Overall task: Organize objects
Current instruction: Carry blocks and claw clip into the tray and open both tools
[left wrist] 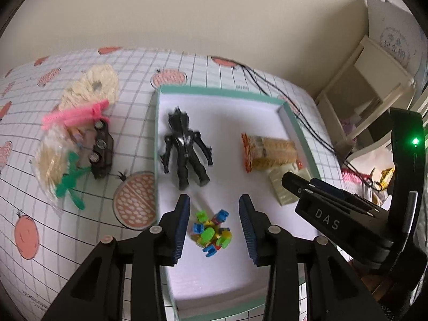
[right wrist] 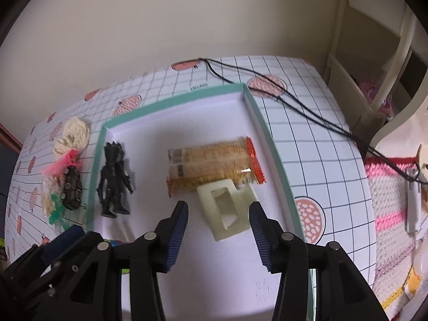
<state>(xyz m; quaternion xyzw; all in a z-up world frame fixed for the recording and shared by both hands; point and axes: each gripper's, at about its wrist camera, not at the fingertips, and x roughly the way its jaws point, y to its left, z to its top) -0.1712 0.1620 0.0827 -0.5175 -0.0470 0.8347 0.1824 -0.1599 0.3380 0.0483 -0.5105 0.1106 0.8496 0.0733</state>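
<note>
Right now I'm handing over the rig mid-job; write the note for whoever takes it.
Left gripper: open, empty, over the colourful block toy in the tray.
Right gripper: open, empty, over the cream plastic piece in the tray.
Done: black action figure and cracker packet also lie in the tray.
Left: toy car, pipe cleaners and clear bags on the tablecloth.

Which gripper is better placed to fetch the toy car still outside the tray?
Left. The car lies left of the tray, on the left gripper's side; the right gripper hangs open over the cream piece.
</note>
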